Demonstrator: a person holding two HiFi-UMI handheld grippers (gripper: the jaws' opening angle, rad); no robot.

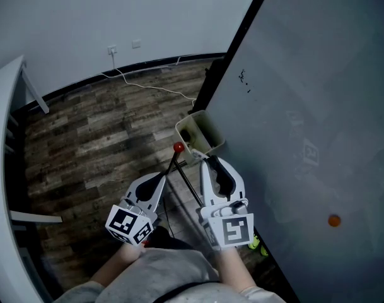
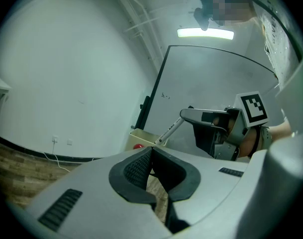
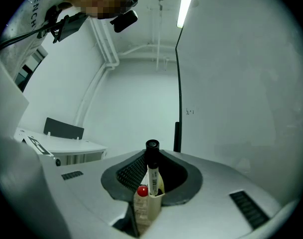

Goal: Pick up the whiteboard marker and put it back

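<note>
Pickup done, by my reading: right gripper (image 3: 151,157) jaws half-closed, clamped on whiteboard marker (image 3: 152,176), black cap up. Marker's lower end at rim of holder box (image 3: 155,204) on whiteboard (image 1: 318,106) edge. Left gripper (image 2: 152,156) closed, empty. Left: lower marker in, release.

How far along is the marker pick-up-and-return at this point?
Done: the right hand-held gripper is shut on the whiteboard marker. In hand: the marker's far end is near the rim of the beige holder. Left: setting it back in and letting go.
</note>
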